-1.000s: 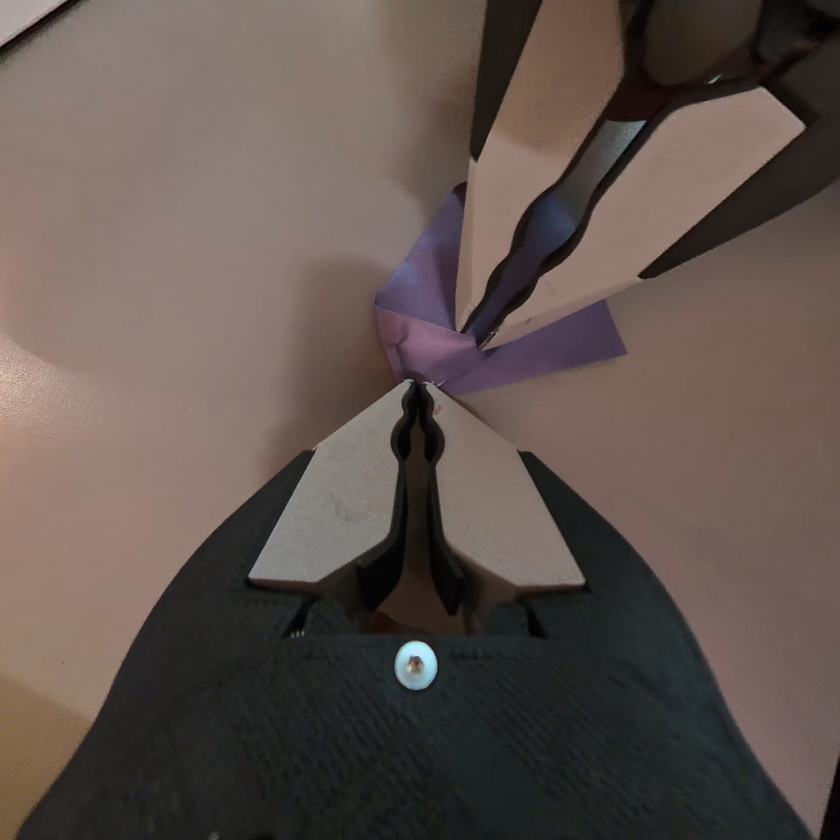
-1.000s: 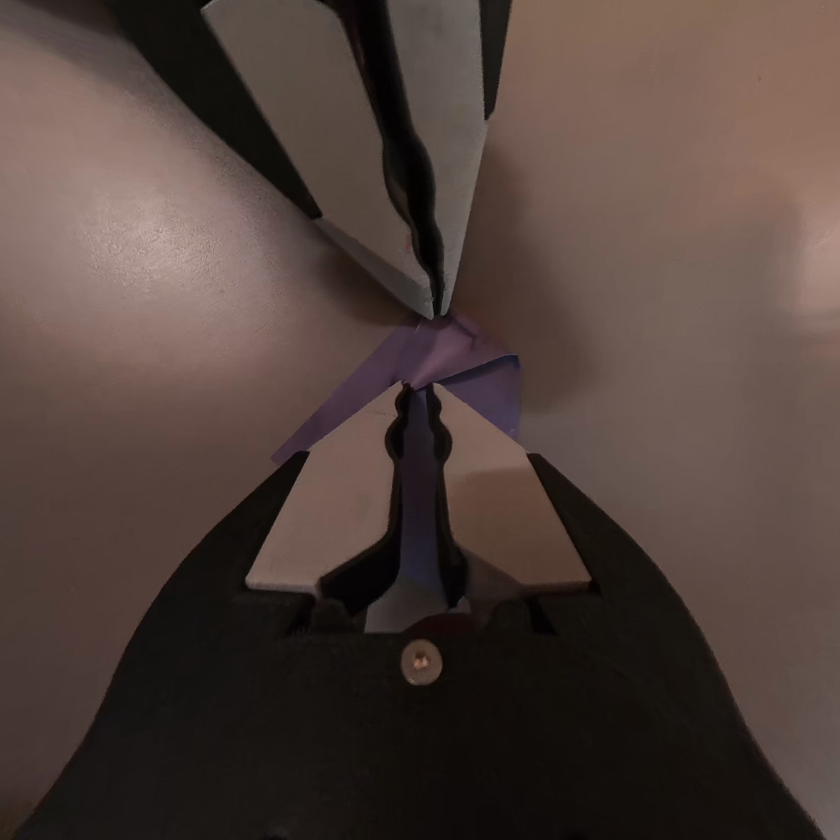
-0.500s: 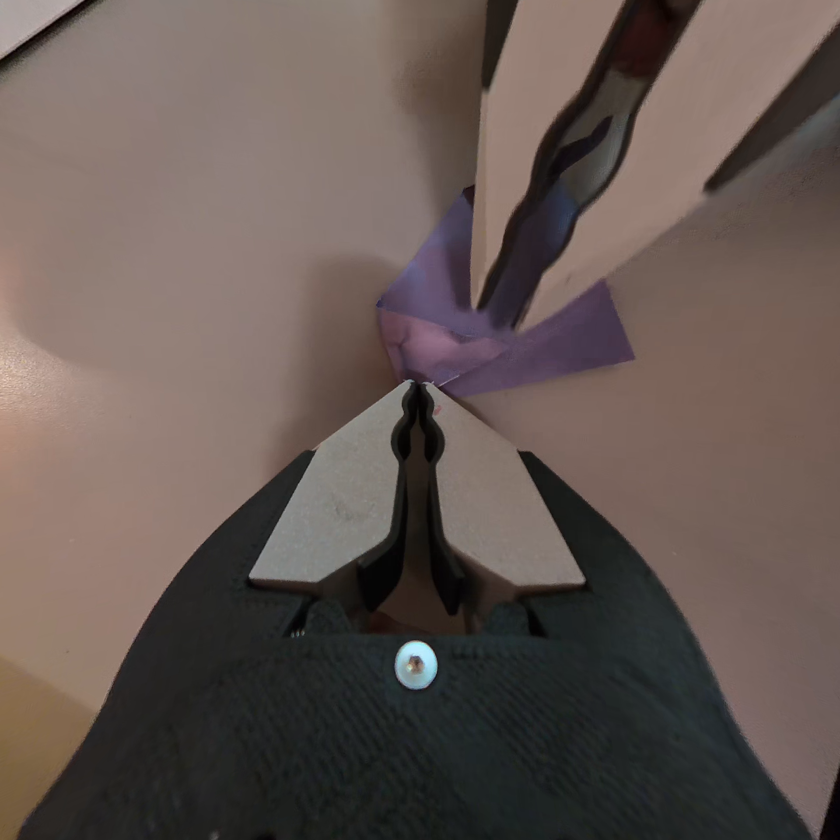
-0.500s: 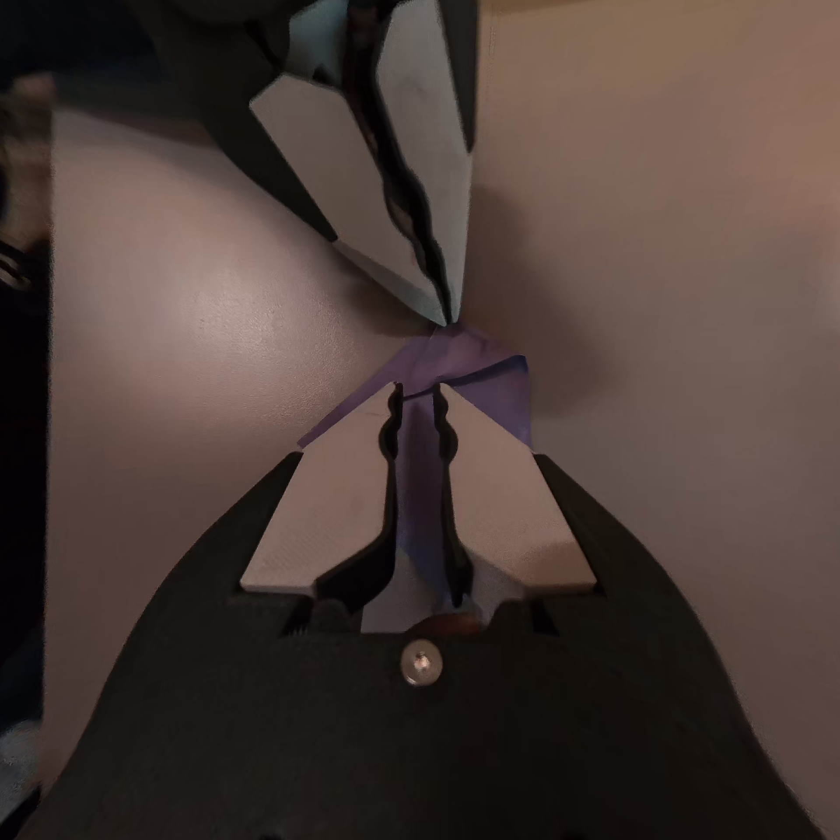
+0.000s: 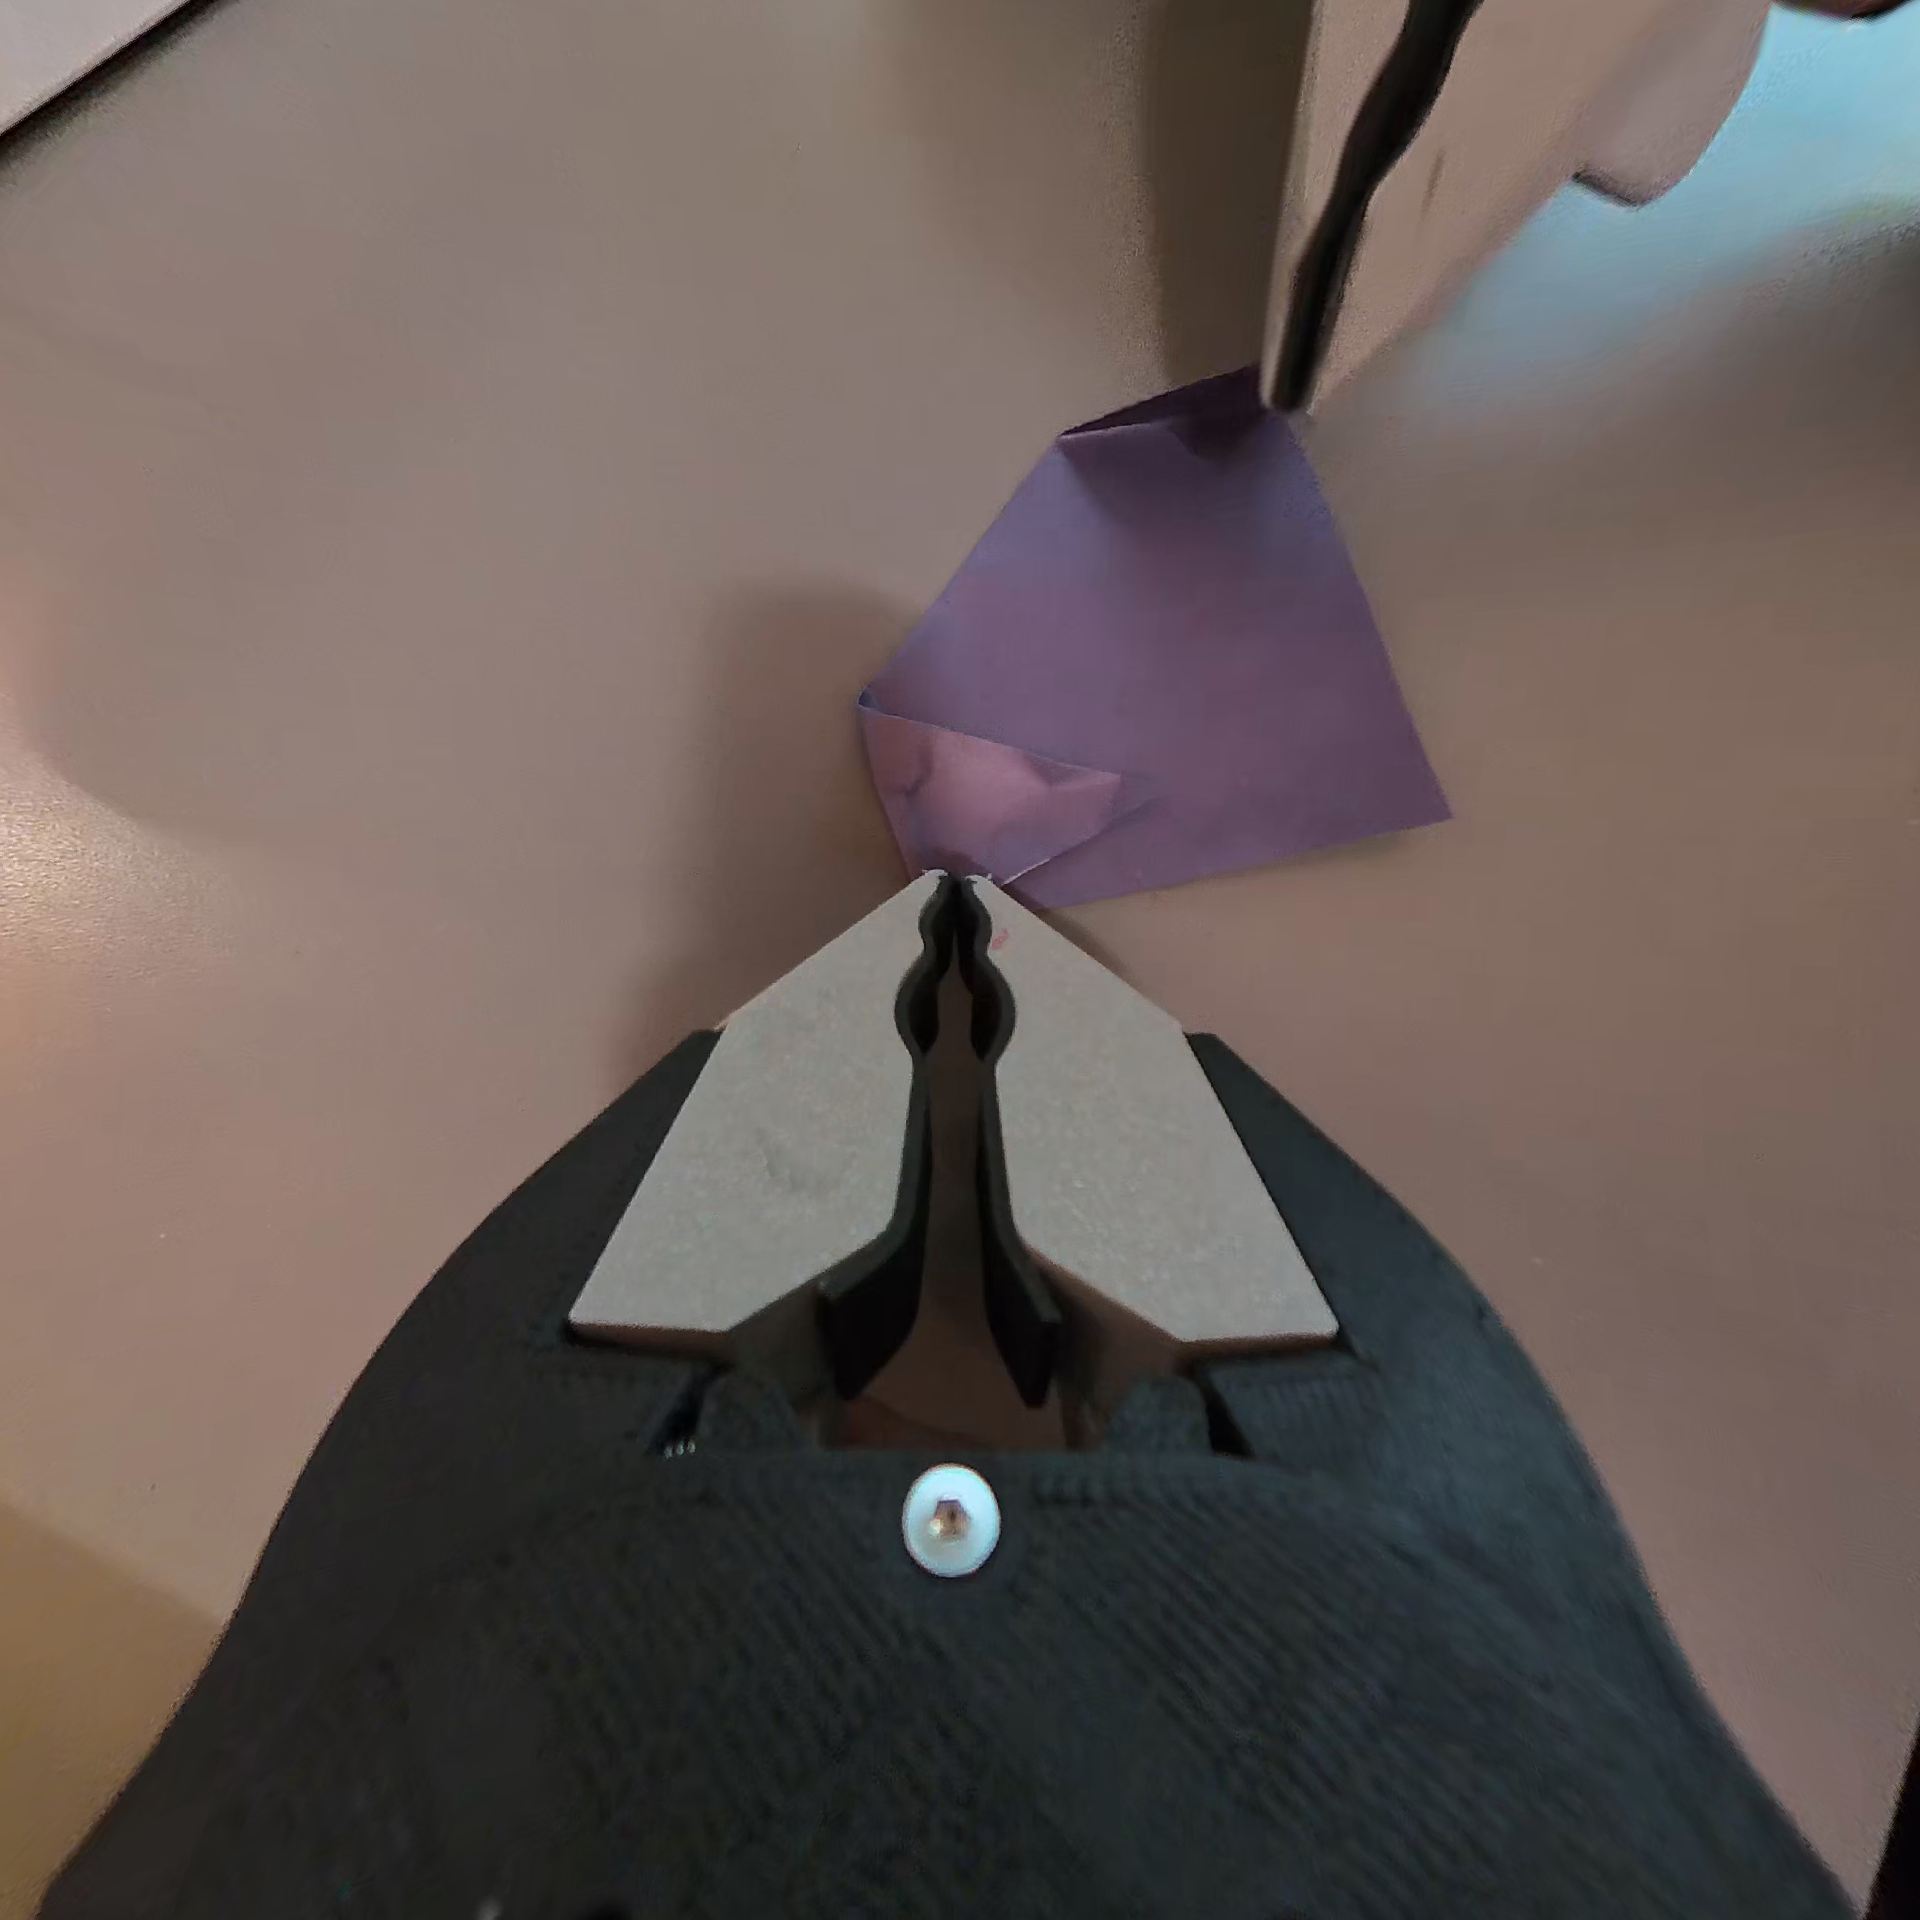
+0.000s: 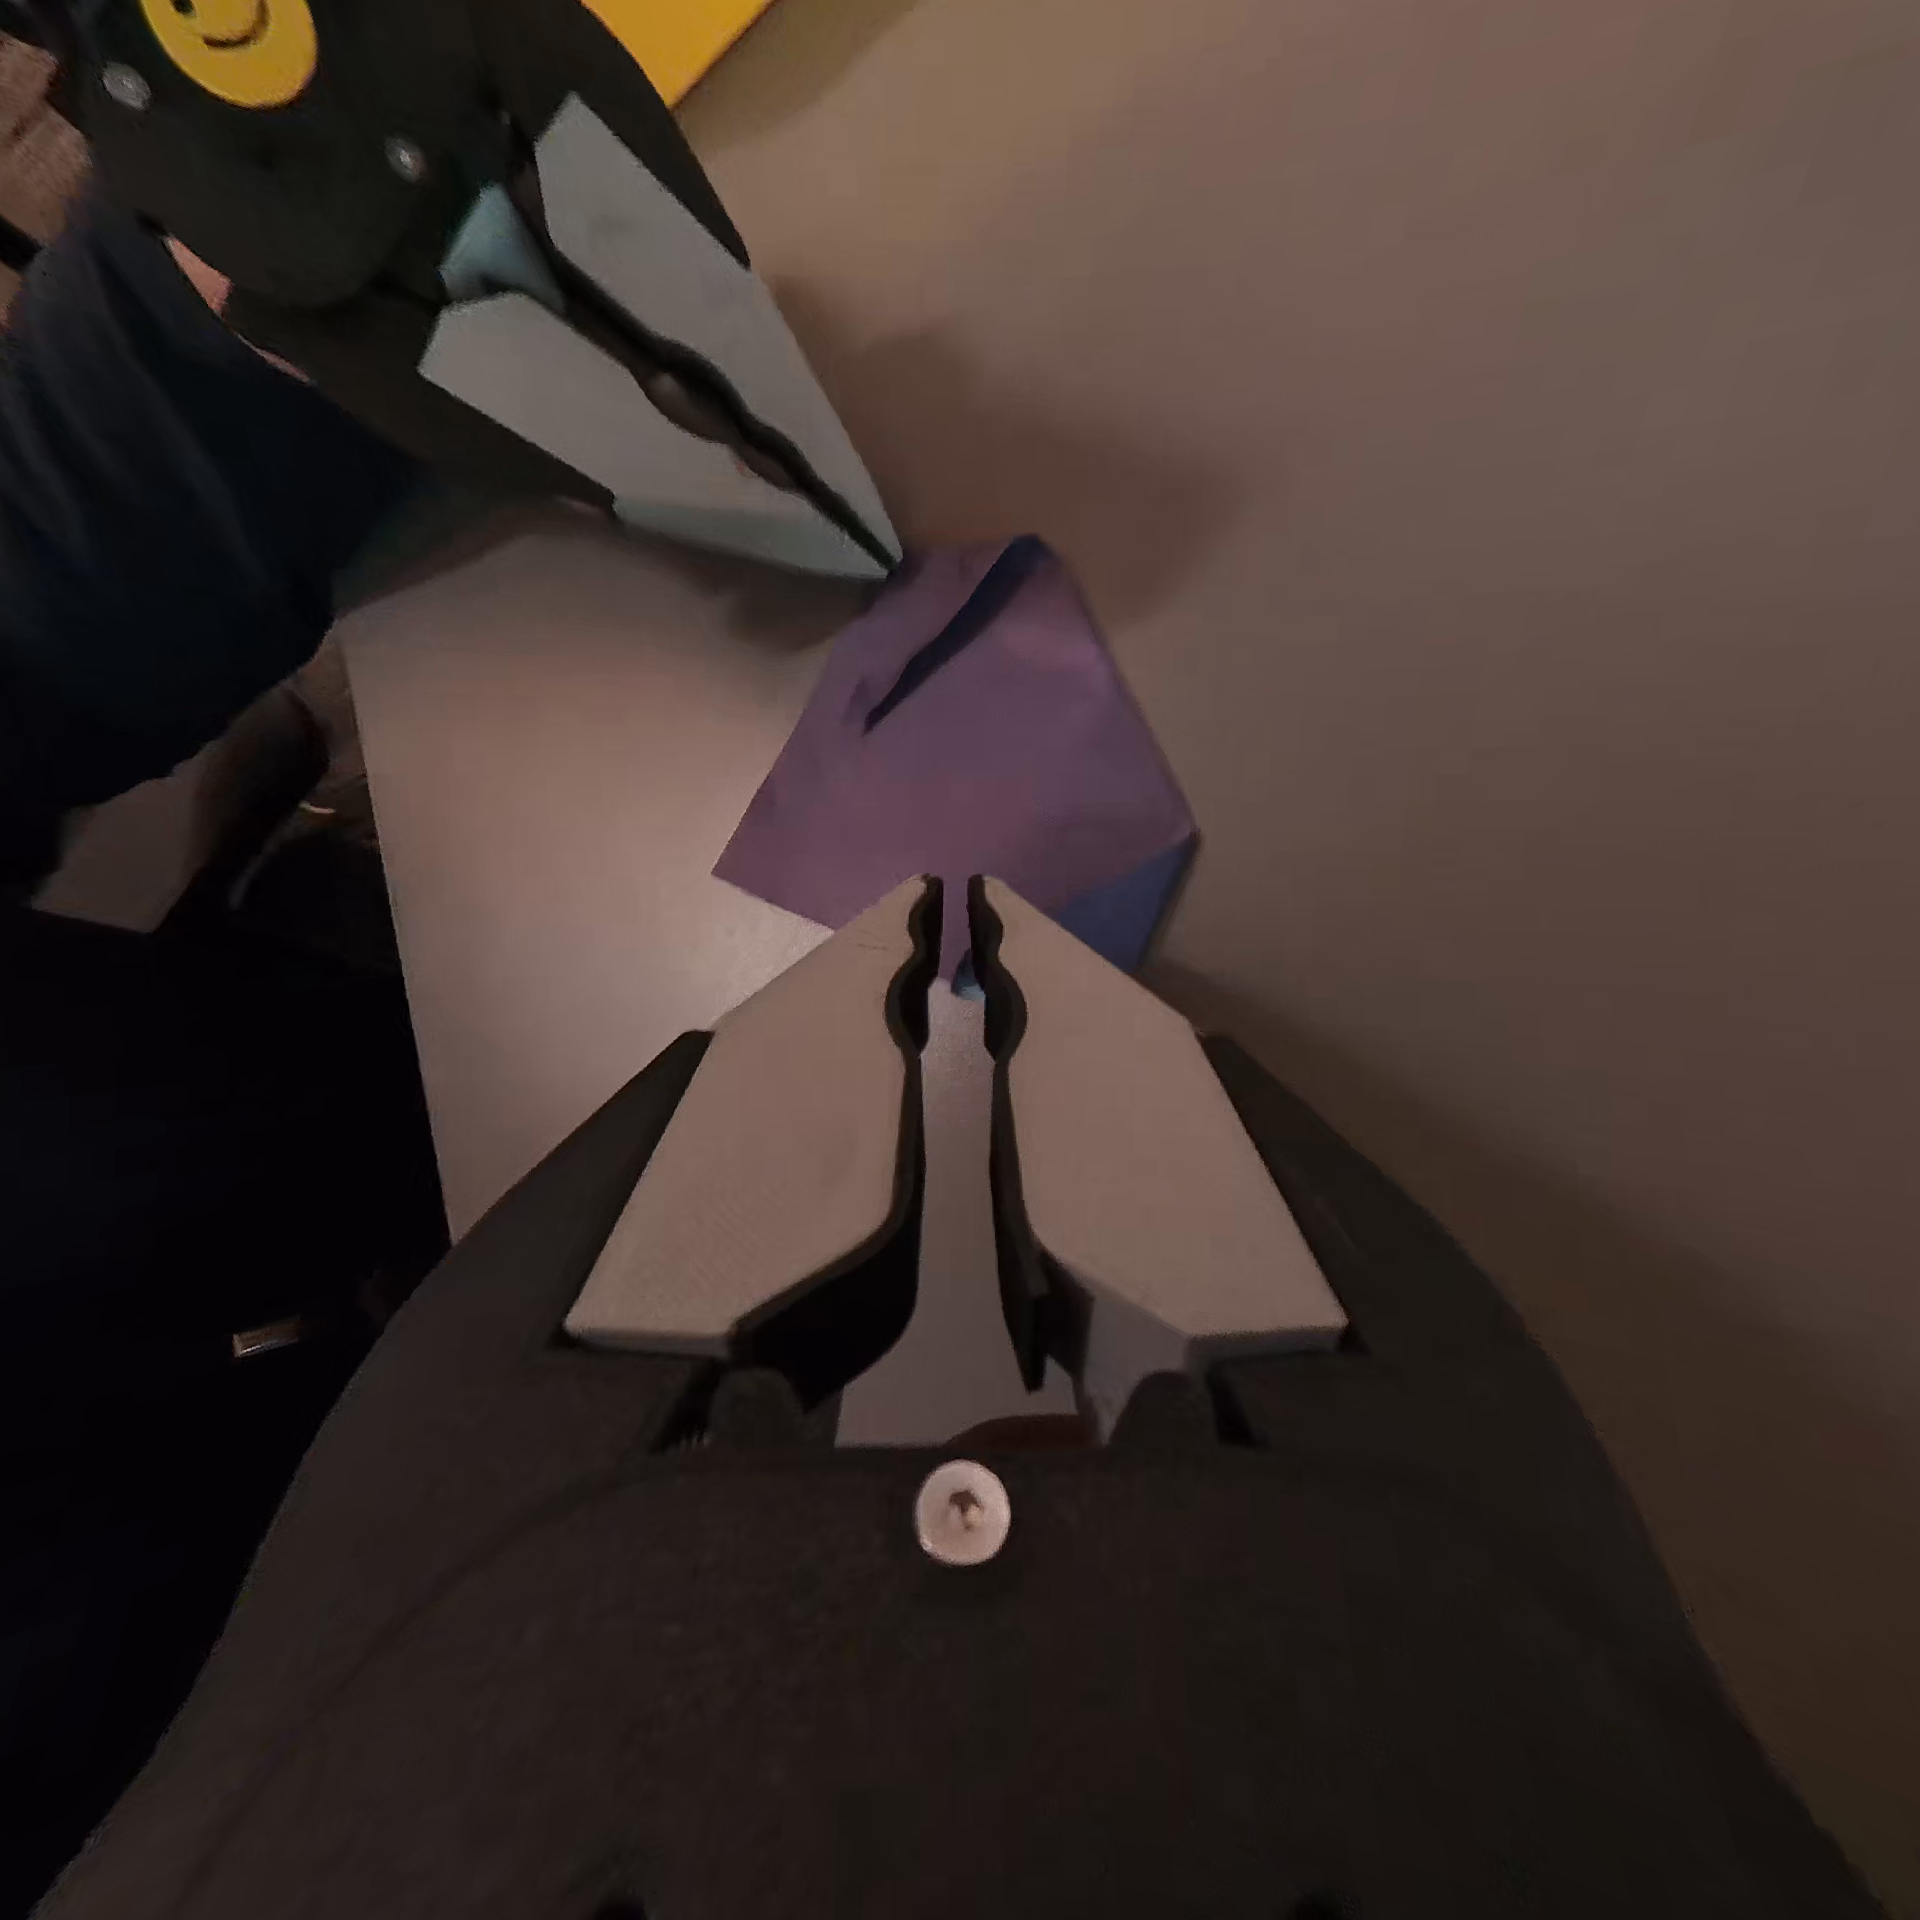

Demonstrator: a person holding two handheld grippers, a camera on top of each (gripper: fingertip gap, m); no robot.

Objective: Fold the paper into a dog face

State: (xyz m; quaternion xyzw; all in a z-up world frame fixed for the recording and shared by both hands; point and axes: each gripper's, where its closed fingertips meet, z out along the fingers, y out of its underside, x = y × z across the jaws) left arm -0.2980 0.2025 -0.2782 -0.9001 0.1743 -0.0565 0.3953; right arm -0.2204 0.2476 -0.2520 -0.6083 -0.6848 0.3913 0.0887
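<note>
A purple paper (image 5: 1164, 665), folded into a four-sided shape, lies flat on the table, with a small folded flap (image 5: 987, 790) near my left gripper. My left gripper (image 5: 956, 881) is shut and empty, its tips touching the paper's near corner. My right gripper (image 6: 951, 883) is almost shut, with a thin slit between the tips. It stands over the opposite corner of the paper (image 6: 966, 748), whose blue underside (image 6: 1132, 904) shows at one edge. I cannot tell whether it pinches that corner. The right gripper also shows in the left wrist view (image 5: 1288, 400), and the left gripper in the right wrist view (image 6: 883, 561).
The table edge (image 6: 374, 831) runs close to the left of the paper in the right wrist view, with dark floor beyond. A person's dark sleeve (image 6: 125, 468) is behind the left gripper. A yellow surface (image 6: 717, 42) lies at the top. A pale board corner (image 5: 62, 52) is far left. The left gripper's tips are roughly 10 cm from the right gripper's.
My right gripper has drawn back and up from the middle of the paper to its far corner, uncovering the whole folded shape. My left gripper and the paper have stayed put.
</note>
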